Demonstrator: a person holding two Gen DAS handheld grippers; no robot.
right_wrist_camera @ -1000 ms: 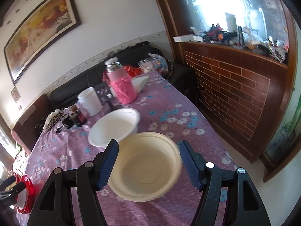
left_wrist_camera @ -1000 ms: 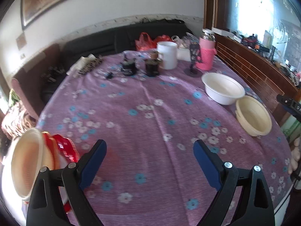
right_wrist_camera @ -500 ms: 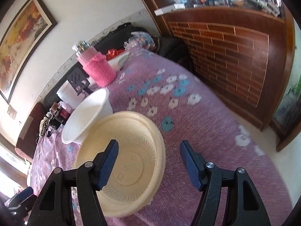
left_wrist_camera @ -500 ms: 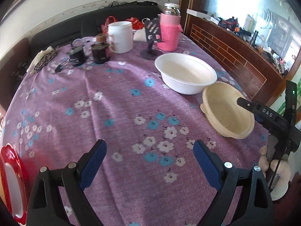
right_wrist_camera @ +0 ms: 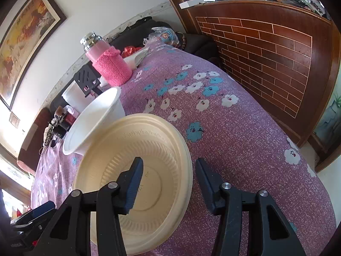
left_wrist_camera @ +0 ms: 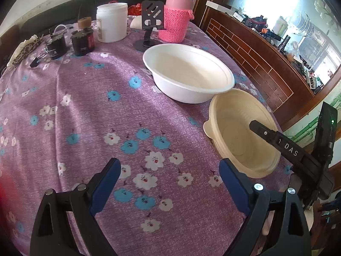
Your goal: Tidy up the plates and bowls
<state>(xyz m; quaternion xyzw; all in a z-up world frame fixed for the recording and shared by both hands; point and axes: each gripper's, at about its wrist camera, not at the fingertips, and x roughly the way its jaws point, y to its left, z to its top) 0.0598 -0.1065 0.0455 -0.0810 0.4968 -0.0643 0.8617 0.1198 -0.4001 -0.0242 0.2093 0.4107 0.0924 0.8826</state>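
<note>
A cream plastic bowl (left_wrist_camera: 240, 140) (right_wrist_camera: 136, 140) sits near the right edge of the purple flowered tablecloth (left_wrist_camera: 106, 128), touching a larger white bowl (left_wrist_camera: 187, 74) (right_wrist_camera: 96, 117) behind it. My right gripper (right_wrist_camera: 168, 164) straddles the cream bowl's near rim, with one finger inside the bowl and the other outside. Its jaws are closing, and a gap still shows at the pads. One of its fingers (left_wrist_camera: 283, 147) reaches over the bowl in the left wrist view. My left gripper (left_wrist_camera: 169, 170) hangs open over bare cloth, left of the cream bowl, with nothing between its fingers.
At the back of the table stand a pink knitted thermos (left_wrist_camera: 177, 21), a white jar (left_wrist_camera: 111, 22), a black phone stand (left_wrist_camera: 152, 19) and small dark jars (left_wrist_camera: 83, 40). A brick-patterned wooden counter (left_wrist_camera: 255, 53) runs close along the table's right side. A red blur (left_wrist_camera: 4, 187) shows at the left edge.
The left wrist view has swung from the red plates at the left toward the two bowls and come lower. My right gripper has dropped over the cream bowl's rim and its jaws have narrowed.
</note>
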